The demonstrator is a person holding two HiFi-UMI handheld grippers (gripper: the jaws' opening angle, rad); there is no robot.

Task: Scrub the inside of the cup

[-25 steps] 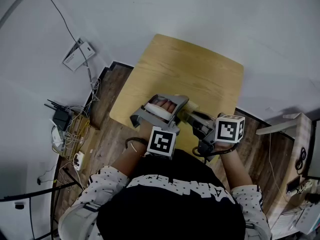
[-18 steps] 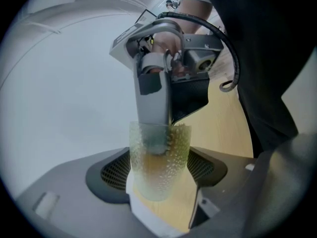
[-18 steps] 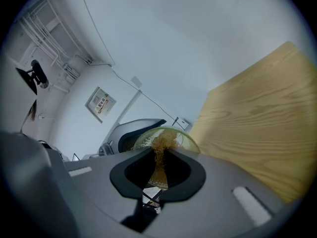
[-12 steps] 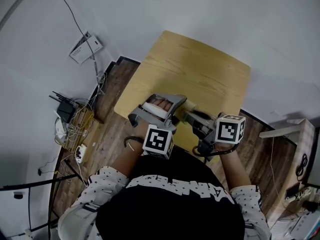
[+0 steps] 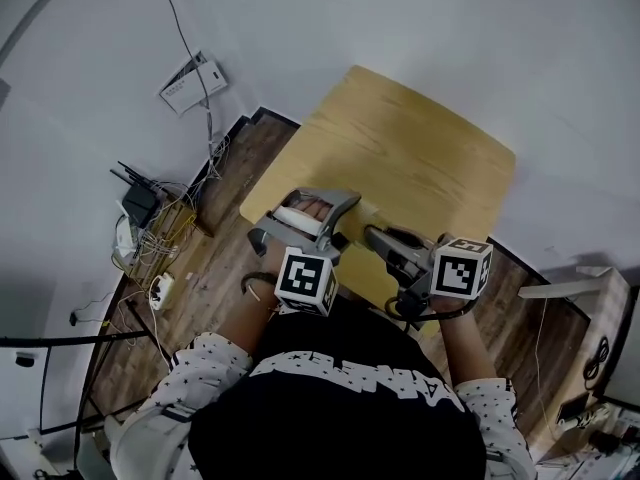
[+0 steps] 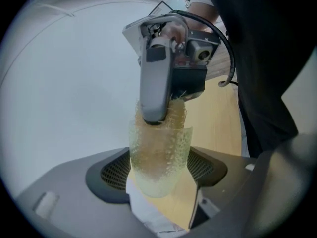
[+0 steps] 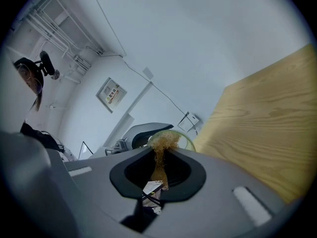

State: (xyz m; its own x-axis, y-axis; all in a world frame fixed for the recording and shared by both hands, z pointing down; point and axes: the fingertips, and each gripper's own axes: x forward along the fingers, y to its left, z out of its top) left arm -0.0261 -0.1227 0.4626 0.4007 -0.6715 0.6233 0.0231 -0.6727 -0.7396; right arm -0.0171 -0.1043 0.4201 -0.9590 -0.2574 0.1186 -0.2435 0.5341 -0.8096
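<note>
The cup (image 6: 158, 162), a translucent pale yellow-green vessel with a dimpled wall, is clamped across its body between the pads of the left gripper (image 6: 159, 175), its mouth facing the right gripper (image 7: 158, 168), which pinches a brown fibrous scrubber (image 7: 161, 145) inserted into it.

A light wooden table (image 5: 430, 138) stands on a dark plank floor (image 5: 215, 278) against white walls (image 5: 90, 28), evenly lit, with a white box (image 5: 192, 83) on the wall and a router (image 5: 140, 204) among tangled cables (image 5: 165, 243) at the left.
</note>
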